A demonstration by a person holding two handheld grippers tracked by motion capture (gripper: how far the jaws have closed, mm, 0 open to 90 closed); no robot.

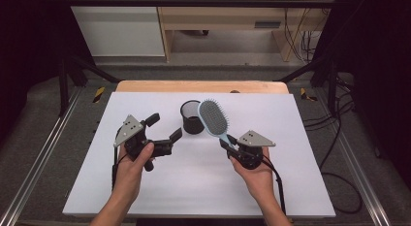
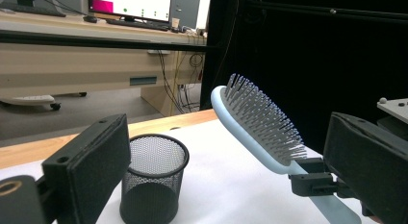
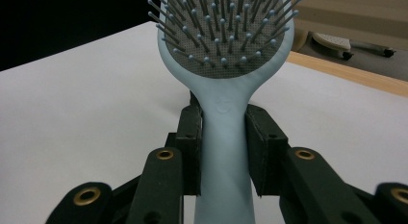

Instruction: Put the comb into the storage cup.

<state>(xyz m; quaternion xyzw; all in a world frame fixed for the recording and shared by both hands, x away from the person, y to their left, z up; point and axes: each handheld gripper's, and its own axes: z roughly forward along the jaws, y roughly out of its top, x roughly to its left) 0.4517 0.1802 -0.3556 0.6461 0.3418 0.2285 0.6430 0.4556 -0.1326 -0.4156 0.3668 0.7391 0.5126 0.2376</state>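
A light blue hairbrush (image 1: 213, 117) with grey bristles is lifted off the table, its head tilted up and away near a black mesh cup (image 1: 191, 118). My right gripper (image 1: 227, 141) is shut on the brush handle; in the right gripper view the pads (image 3: 192, 152) squeeze the handle just below the head of the hairbrush (image 3: 223, 41). My left gripper (image 1: 164, 127) is open to the left of the cup, nothing between its jaws. In the left gripper view the cup (image 2: 153, 180) stands upright and empty, with the hairbrush (image 2: 260, 123) raised to its right.
A white sheet (image 1: 145, 197) covers the table, with a wooden edge (image 1: 201, 86) at the far side. Metal rails (image 1: 34, 158) run along both sides. Cables (image 1: 339, 138) lie on the floor at the right. Desks and shelving stand beyond.
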